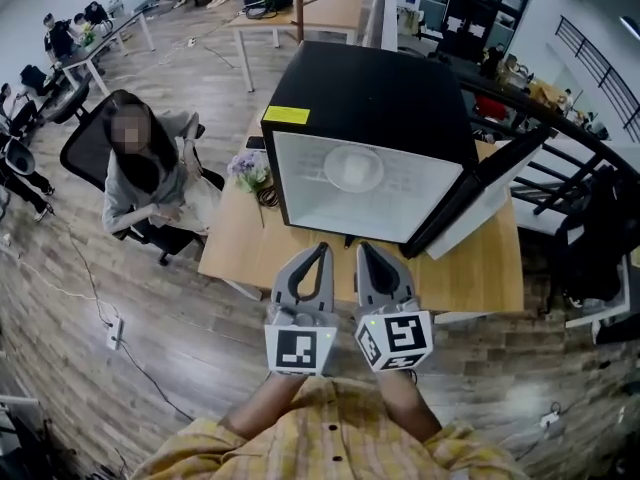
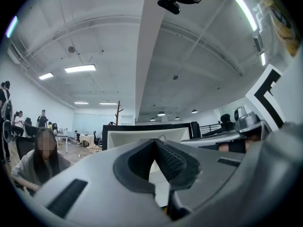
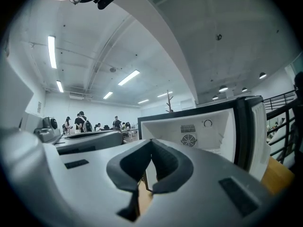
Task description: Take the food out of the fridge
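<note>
A black mini fridge (image 1: 360, 93) stands on a wooden table (image 1: 478, 268) with its door (image 1: 478, 196) swung open to the right. Inside its white cavity lies a pale round dish (image 1: 353, 168); what is on it I cannot tell. My left gripper (image 1: 319, 250) and right gripper (image 1: 367, 251) hover side by side just before the table's near edge, both shut and empty, short of the fridge. The left gripper view has its shut jaws (image 2: 154, 142) against the fridge opening (image 2: 137, 132). The right gripper view (image 3: 151, 142) faces the fridge's back wall with a fan (image 3: 188, 140).
A person sits on an office chair (image 1: 85, 148) left of the table. A small bunch of flowers (image 1: 250, 168) and a cable lie by the fridge's left side. A black railing (image 1: 570, 158) runs at the right. A power strip (image 1: 113, 333) lies on the floor.
</note>
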`<state>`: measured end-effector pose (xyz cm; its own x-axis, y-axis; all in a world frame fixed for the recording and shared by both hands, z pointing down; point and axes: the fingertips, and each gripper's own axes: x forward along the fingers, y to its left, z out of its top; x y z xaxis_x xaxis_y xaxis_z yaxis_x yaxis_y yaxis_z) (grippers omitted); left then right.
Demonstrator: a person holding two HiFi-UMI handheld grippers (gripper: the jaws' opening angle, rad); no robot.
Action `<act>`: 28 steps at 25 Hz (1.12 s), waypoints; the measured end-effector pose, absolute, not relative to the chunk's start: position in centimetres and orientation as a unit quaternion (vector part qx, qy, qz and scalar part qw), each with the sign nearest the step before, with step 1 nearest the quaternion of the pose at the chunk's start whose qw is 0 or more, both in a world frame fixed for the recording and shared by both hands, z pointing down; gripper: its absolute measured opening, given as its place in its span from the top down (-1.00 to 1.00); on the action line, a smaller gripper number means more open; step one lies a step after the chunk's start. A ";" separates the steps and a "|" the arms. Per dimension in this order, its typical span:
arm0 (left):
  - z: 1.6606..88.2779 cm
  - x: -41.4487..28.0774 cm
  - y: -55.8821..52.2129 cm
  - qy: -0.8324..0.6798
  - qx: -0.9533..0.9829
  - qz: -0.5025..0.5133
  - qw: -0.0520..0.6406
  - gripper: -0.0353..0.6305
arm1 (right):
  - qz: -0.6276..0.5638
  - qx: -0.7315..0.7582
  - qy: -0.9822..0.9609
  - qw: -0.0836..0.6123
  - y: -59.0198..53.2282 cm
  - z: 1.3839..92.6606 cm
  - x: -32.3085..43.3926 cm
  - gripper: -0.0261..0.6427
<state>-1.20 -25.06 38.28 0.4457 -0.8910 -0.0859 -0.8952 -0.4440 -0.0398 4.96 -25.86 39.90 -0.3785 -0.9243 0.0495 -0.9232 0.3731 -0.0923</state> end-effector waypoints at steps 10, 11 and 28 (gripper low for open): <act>39.2 -1.1 -28.7 0.511 -0.859 0.019 0.034 0.87 | -0.082 -0.572 0.816 0.012 -29.9 41.9 5.4 0.92; 39.3 -1.0 -28.9 0.508 -0.860 0.018 0.034 0.87 | -0.095 -0.570 0.816 0.020 -30.2 42.3 5.5 0.92; 39.9 -0.6 -33.6 0.489 -0.870 0.003 0.057 0.87 | -0.354 -0.503 0.767 0.183 -37.3 49.3 5.8 0.70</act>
